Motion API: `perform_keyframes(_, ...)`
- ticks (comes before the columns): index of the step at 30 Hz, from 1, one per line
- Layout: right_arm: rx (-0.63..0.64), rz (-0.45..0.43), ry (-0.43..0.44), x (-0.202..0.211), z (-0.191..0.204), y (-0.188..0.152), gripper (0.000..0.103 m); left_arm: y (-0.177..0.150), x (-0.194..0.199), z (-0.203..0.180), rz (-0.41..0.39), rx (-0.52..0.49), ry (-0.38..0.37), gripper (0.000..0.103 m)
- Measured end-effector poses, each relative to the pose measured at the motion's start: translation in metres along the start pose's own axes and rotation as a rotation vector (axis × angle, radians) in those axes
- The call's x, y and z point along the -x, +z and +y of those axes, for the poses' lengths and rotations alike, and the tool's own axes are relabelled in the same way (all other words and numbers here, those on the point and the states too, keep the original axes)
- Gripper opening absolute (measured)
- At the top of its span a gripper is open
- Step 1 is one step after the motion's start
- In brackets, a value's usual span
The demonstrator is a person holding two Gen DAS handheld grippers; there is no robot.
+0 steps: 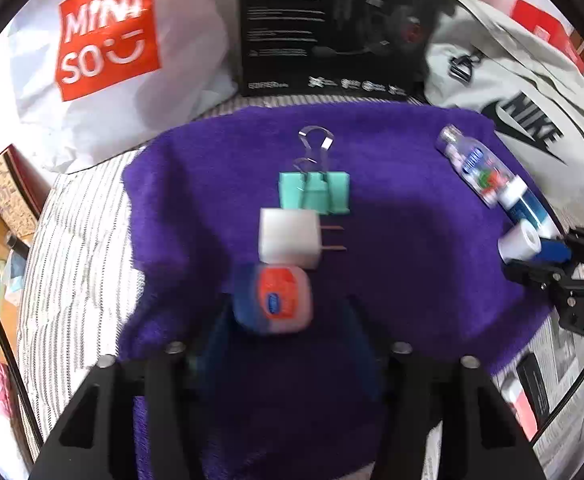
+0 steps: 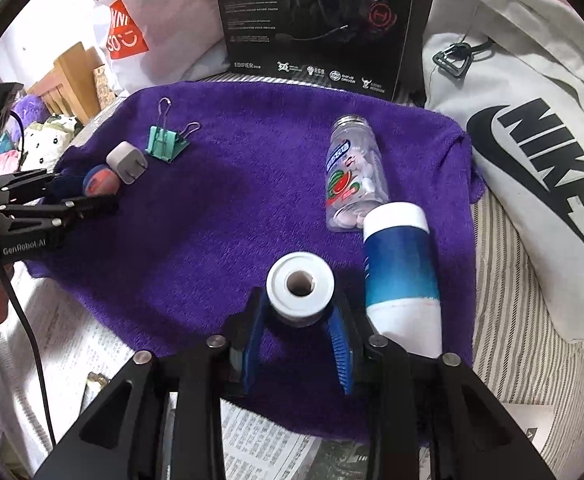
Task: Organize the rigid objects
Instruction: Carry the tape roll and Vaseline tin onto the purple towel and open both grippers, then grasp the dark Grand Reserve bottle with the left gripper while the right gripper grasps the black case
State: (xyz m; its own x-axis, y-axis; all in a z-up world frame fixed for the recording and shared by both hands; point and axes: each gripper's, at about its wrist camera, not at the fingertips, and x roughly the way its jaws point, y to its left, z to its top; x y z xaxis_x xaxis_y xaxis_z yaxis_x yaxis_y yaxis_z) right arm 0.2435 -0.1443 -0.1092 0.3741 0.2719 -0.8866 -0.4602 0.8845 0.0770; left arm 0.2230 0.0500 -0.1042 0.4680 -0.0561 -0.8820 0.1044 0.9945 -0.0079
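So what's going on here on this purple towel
A person is sorting small items on a purple towel with two handheld grippers. The left gripper is at a small Vaseline jar, beside a white charger plug and a green binder clip. The right gripper grips a white tape roll, next to a blue-and-white tube and a clear candy bottle lying on their sides.

The towel (image 2: 219, 208) was deep purple, the clip (image 1: 314, 192) mint green and the charger (image 1: 289, 243) white. At lower right the tube (image 2: 402, 276) was blue and white, over grey-striped bedding (image 2: 532, 320).
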Motion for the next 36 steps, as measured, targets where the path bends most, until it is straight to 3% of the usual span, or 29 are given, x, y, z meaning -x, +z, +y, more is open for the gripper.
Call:
perform_keyframes(7, -0.043, 0.028, 0.022, 0.01, -0.002, -0.005, 0.039, -0.009, 0.008, -0.005, 0.025, 0.027, -0.001, 0.065)
perform_keyframes(11, -0.049, 0.009, 0.002, 0.027, -0.001, -0.011, 0.043, -0.023, 0.031, -0.006, -0.007, 0.062, -0.003, 0.065)
perform_keyframes(16, -0.08, -0.021, 0.005, 0.053, -0.001, -0.028, 0.047, -0.045, 0.066, -0.017, -0.061, 0.07, -0.042, 0.065)
perform_keyframes(21, -0.082, -0.038, -0.001, 0.075, 0.008, -0.056, 0.048, -0.069, 0.079, -0.04, -0.052, 0.037, -0.086, 0.065)
perform_keyframes(31, -0.169, -0.047, 0.019, 0.099, 0.011, -0.111, 0.048, -0.105, 0.071, -0.092, 0.007, -0.016, -0.132, 0.065)
perform_keyframes(36, -0.199, -0.053, 0.031, 0.103, 0.011, -0.124, 0.048, -0.115, 0.06, -0.101, 0.036, -0.054, -0.072, 0.065)
